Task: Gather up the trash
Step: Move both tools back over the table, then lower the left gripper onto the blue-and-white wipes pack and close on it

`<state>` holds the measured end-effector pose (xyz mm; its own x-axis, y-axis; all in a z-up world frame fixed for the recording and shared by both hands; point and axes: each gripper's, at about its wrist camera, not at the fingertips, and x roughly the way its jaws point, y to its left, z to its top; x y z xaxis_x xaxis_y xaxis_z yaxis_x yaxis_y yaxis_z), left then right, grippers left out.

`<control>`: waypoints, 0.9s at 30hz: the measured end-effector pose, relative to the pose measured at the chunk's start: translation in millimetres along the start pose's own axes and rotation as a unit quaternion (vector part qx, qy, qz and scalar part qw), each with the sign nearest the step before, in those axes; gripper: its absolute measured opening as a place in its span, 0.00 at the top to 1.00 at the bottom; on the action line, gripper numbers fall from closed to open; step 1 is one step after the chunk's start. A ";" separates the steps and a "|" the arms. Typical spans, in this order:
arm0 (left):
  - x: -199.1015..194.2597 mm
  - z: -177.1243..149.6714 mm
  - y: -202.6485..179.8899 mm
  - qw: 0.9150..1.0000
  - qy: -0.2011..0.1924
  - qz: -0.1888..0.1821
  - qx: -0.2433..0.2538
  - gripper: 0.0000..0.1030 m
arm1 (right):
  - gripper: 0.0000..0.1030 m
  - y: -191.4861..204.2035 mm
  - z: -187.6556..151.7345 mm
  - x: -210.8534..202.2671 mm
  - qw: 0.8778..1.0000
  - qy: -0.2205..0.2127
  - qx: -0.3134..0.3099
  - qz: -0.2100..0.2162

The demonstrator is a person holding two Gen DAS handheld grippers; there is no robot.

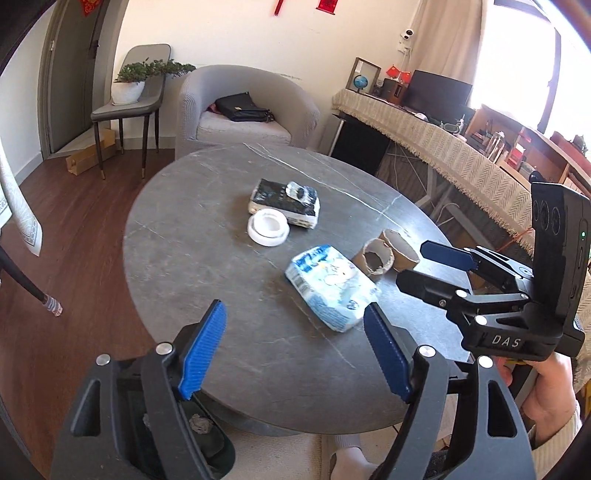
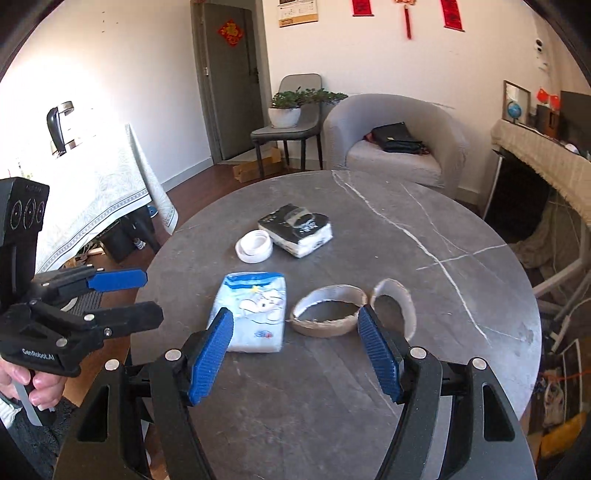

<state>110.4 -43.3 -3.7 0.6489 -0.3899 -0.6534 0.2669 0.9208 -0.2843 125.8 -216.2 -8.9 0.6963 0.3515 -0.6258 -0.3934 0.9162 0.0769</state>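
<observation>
Round grey table [image 1: 207, 229]: our left gripper [image 1: 295, 354] and right gripper [image 2: 295, 354] hover wide and empty. Next, we judge, grasp the tissue pack [image 1: 328, 288] or cardboard rolls [image 2: 328, 310].

This is a home living room. A grey tub armchair [image 2: 395, 144] with a black handbag [image 2: 397, 138] on its seat stands behind a round, dark marble-patterned desk [image 2: 424, 229], and beside the armchair a grey dining chair [image 2: 291, 122] carries a potted plant [image 2: 286, 109]. Red paper decorations [image 2: 231, 32] hang on the grey door [image 2: 232, 81] and the cream wall over a wood floor [image 1: 85, 229], and a side counter under a fringed cloth [image 1: 443, 147] bears a small globe [image 1: 359, 81] and a dark monitor [image 1: 437, 90].
</observation>
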 end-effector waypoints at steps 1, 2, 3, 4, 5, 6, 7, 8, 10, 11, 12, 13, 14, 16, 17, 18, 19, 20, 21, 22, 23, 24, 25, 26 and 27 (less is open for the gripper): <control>6.0 -1.0 -3.9 1.000 0.008 -0.008 -0.006 0.21 | 0.31 -8.0 -2.4 -1.8 1.000 -0.001 0.007 -0.005; 12.9 -2.5 -8.2 1.000 0.019 -0.020 -0.012 0.21 | 0.31 -15.5 -5.5 -4.0 1.000 -0.001 0.014 -0.007; 19.6 -4.0 -13.5 0.999 0.030 -0.029 -0.017 0.21 | 0.31 -19.7 -7.3 -5.4 1.000 -0.002 0.020 -0.007; 25.5 -5.2 -18.3 0.999 0.038 -0.029 -0.020 0.21 | 0.31 -24.6 -9.1 -6.8 1.000 -0.002 0.024 -0.010; 31.0 -7.2 -23.0 0.999 0.043 -0.018 -0.019 0.21 | 0.31 -28.4 -10.6 -7.7 1.000 -0.002 0.025 -0.012; 36.0 -8.4 -26.8 0.999 0.046 -0.006 -0.018 0.21 | 0.31 -30.9 -11.9 -8.7 1.000 -0.002 0.027 -0.015; 40.8 -9.2 -29.6 0.999 0.050 -0.002 -0.020 0.21 | 0.31 -32.1 -13.4 -10.8 0.999 -0.003 0.028 -0.017; 43.2 -9.2 -33.1 0.999 0.045 0.005 -0.018 0.21 | 0.31 -35.1 -14.8 -11.8 0.999 -0.003 0.030 -0.018; 48.5 -8.3 -38.9 0.999 0.046 0.013 -0.015 0.21 | 0.31 -39.8 -17.5 -15.3 0.999 -0.004 0.034 -0.020; 50.8 -7.4 -41.4 0.999 0.044 0.019 -0.016 0.21 | 0.31 -42.0 -18.7 -16.1 0.999 -0.004 0.035 -0.021; 53.4 -6.8 -43.0 0.999 0.040 0.029 -0.018 0.20 | 0.31 -44.5 -20.6 -17.3 0.999 -0.004 0.035 -0.022; 54.8 -5.4 -44.4 0.998 0.038 0.038 -0.018 0.20 | 0.31 -46.2 -21.7 -17.9 0.999 -0.004 0.036 -0.024; 57.8 -4.8 -46.6 0.998 0.035 0.043 -0.017 0.20 | 0.31 -47.7 -22.9 -19.0 0.999 -0.003 0.036 -0.025; 61.4 -2.4 -51.6 0.998 0.032 0.053 -0.015 0.20 | 0.31 -51.3 -24.9 -18.3 0.999 0.000 0.037 -0.029; 62.7 0.0 -52.8 0.998 0.031 0.061 -0.015 0.20 | 0.31 -54.0 -25.7 -17.2 0.999 0.002 0.038 -0.028; 64.9 1.5 -53.7 0.997 0.029 0.069 -0.014 0.20 | 0.31 -56.1 -26.8 -17.0 0.999 0.003 0.041 -0.028; 68.0 3.9 -56.1 0.997 0.027 0.077 -0.013 0.20 | 0.31 -58.6 -26.9 -15.9 0.999 0.005 0.044 -0.027; 70.2 5.8 -55.9 0.996 0.025 0.085 -0.013 0.20 | 0.31 -60.7 -26.4 -14.4 0.999 0.006 0.047 -0.026; 72.1 6.9 -55.8 0.995 0.022 0.092 -0.012 0.20 | 0.31 -62.9 -26.1 -14.1 0.998 0.007 0.048 -0.027; 73.8 8.5 -56.0 0.995 0.020 0.100 -0.010 0.20 | 0.31 -65.0 -26.1 -13.4 0.998 0.008 0.049 -0.027; 76.0 9.5 -56.0 0.994 0.019 0.109 -0.006 0.20 | 0.31 -66.7 -25.9 -11.7 0.998 0.010 0.050 -0.027; 78.2 11.9 -56.7 0.993 0.017 0.115 -0.003 0.20 | 0.31 -67.4 -25.7 -10.1 0.998 0.013 0.050 -0.027; 79.8 12.7 -55.9 0.993 0.015 0.120 0.001 0.20 | 0.31 -68.4 -25.7 -8.4 0.998 0.015 0.051 -0.028; 80.6 13.9 -55.2 0.992 0.013 0.124 0.002 0.20 | 0.31 -68.8 -25.8 -6.7 0.998 0.018 0.050 -0.028; 81.3 15.2 -53.8 0.992 0.013 0.128 0.003 0.20 | 0.31 -69.1 -25.7 -5.0 0.998 0.020 0.049 -0.028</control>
<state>159.5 -124.4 -30.8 0.6774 -0.1428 -0.7216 0.1000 0.9897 -0.1020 134.1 -286.3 -31.0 0.6901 0.2921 -0.6621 -0.2921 0.9495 0.1145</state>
